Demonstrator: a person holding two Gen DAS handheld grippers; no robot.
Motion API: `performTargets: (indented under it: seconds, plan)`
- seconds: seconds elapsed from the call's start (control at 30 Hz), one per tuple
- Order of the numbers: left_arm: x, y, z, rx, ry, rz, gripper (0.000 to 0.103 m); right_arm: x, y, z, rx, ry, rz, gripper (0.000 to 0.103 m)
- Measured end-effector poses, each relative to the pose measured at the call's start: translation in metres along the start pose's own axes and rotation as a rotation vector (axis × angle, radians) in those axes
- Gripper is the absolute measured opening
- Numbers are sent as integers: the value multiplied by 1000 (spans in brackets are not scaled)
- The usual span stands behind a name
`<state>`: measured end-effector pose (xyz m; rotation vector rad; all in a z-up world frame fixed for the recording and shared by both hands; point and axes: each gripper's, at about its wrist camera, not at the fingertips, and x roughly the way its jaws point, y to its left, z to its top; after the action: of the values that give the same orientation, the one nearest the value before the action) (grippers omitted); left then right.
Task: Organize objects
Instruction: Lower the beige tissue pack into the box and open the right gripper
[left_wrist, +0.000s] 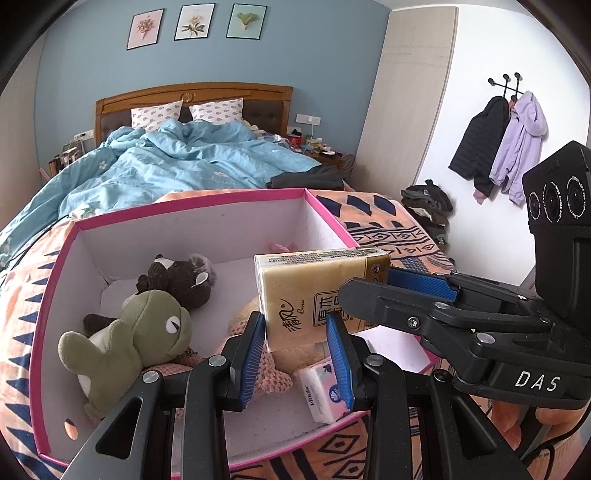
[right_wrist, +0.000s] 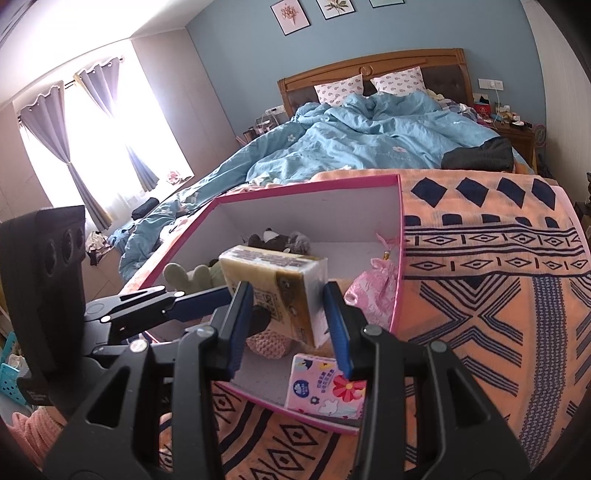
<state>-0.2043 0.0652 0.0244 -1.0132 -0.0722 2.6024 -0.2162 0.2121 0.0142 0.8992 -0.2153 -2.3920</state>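
Note:
A yellow tissue pack (left_wrist: 295, 284) (right_wrist: 266, 266) hangs above the open pink-rimmed box (left_wrist: 192, 206) (right_wrist: 306, 184). My left gripper (left_wrist: 295, 317) (right_wrist: 243, 304) is shut on its lower end, blue pads on both sides. My right gripper (right_wrist: 288, 291) (left_wrist: 369, 282) comes in from the right and is shut on the same pack. Inside the box lie a green plush (left_wrist: 147, 332) (right_wrist: 188, 277), a brown plush (left_wrist: 181, 280) (right_wrist: 277, 238), a pink knitted piece (left_wrist: 273, 376) and a pink tissue packet (left_wrist: 325, 391) (right_wrist: 325, 384). A pink bag (right_wrist: 373, 288) leans in the box's right corner.
The box sits on an orange patterned blanket (right_wrist: 480, 295) at the foot of a bed with a rumpled blue duvet (left_wrist: 177, 162). Coats (left_wrist: 498, 147) hang on the right wall above a clothes pile (left_wrist: 428, 210). A turquoise basket (right_wrist: 9, 362) stands low on the left.

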Motion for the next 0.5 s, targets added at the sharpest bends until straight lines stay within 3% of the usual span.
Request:
performTargets:
  seconds: [0.5]
  plan:
    - [25,11,3,-31,62,13,34,34,-12,5,25,70,-64,44]
